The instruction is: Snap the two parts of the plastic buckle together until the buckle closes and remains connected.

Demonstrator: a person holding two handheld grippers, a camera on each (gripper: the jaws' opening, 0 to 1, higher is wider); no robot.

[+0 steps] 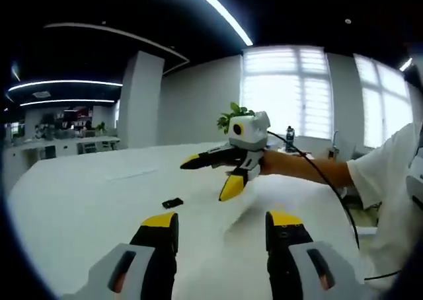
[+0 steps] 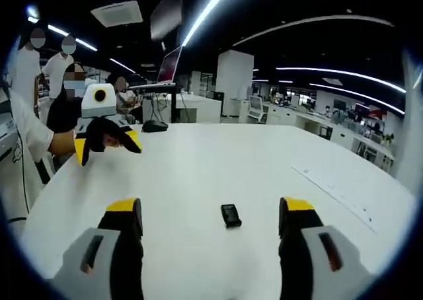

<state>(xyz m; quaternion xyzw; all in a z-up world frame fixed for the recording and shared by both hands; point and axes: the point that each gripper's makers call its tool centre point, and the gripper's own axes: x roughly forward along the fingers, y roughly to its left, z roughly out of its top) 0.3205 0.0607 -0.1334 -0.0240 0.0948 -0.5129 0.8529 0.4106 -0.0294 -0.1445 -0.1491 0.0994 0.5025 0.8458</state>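
I see the buckle (image 2: 230, 215) on table (image 2: 198, 174) just ahead of my right gripper (image 2: 215, 224), between its wide jaws. Left gripper (image 1: 221, 230) also wide, holding nothing, buckle (image 1: 172, 203) farther fwd-left, so right is nearer.

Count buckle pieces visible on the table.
1: a single small black buckle piece lies on the white table ahead of the open right gripper, also in the left gripper view. Whether it is two joined parts is unclear.
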